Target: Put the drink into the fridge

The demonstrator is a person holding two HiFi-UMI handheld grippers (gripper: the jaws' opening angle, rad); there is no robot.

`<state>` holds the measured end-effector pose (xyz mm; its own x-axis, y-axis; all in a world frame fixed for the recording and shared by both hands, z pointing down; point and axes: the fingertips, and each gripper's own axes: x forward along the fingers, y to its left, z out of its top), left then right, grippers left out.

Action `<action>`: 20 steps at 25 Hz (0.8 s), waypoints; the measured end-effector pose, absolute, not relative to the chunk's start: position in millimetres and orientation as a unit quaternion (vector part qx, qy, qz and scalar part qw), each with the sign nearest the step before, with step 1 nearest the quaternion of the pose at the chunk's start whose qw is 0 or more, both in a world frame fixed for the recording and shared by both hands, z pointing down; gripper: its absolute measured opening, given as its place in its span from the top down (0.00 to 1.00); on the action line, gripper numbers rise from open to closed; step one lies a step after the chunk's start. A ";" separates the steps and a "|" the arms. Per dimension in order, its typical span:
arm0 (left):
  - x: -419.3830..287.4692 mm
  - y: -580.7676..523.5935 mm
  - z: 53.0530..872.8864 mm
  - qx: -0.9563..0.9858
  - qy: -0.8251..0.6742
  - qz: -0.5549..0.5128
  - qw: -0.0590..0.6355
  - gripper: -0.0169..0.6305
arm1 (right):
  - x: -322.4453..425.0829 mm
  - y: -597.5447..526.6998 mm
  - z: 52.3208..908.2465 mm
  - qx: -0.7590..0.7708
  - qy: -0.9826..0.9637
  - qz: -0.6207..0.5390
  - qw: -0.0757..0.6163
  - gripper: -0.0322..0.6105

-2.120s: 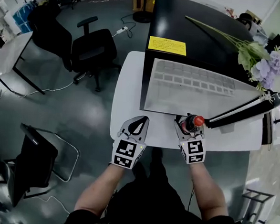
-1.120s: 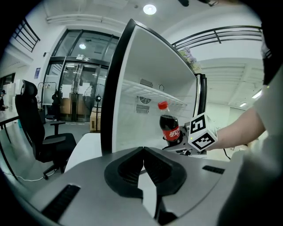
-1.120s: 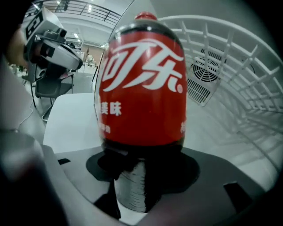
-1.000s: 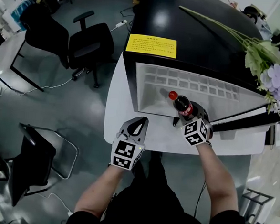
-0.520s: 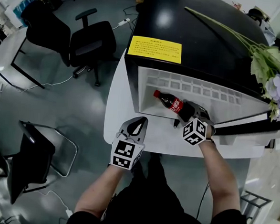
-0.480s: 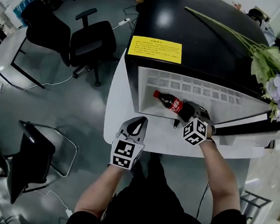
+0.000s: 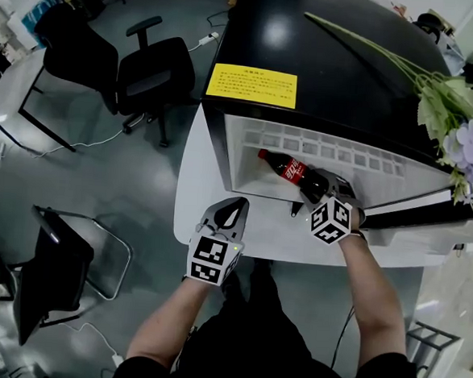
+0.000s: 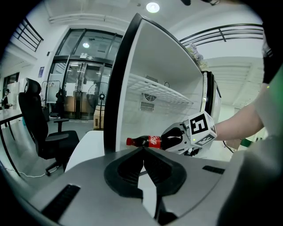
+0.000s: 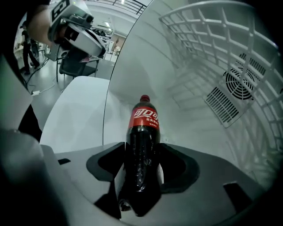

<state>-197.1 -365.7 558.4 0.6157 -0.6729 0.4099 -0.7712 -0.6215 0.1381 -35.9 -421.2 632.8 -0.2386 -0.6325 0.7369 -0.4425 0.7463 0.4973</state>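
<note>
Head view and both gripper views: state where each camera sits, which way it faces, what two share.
Head view: on the head, steeply down onto the open fridge; both forearms, left gripper, right gripper show.
Left gripper view: on that gripper, facing the fridge; shut jaws, right forearm show.
Right gripper view: on that gripper, facing into the fridge; jaws, just tightened, clamp the bottle.
Shared: the bottle.

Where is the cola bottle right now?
In the head view the cola bottle lies nearly level at centre right, clamped in the right gripper, its red cap poking into the open fridge.
</note>
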 end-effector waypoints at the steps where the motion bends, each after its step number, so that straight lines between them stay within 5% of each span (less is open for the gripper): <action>1: -195.9 -365.5 558.5 0.886 -0.407 0.161 0.152 0.95 | -34.8 -421.9 629.6 0.348 -0.779 -0.100 0.512 0.55; 7: -190.4 -366.2 558.4 0.887 -0.404 0.162 0.154 0.95 | -18.8 -431.0 607.7 0.392 -0.751 -0.134 0.514 0.78; 20: -181.9 -363.1 551.9 0.890 -0.398 0.161 0.156 0.95 | -16.3 -420.5 605.9 0.424 -0.764 -0.084 0.480 0.78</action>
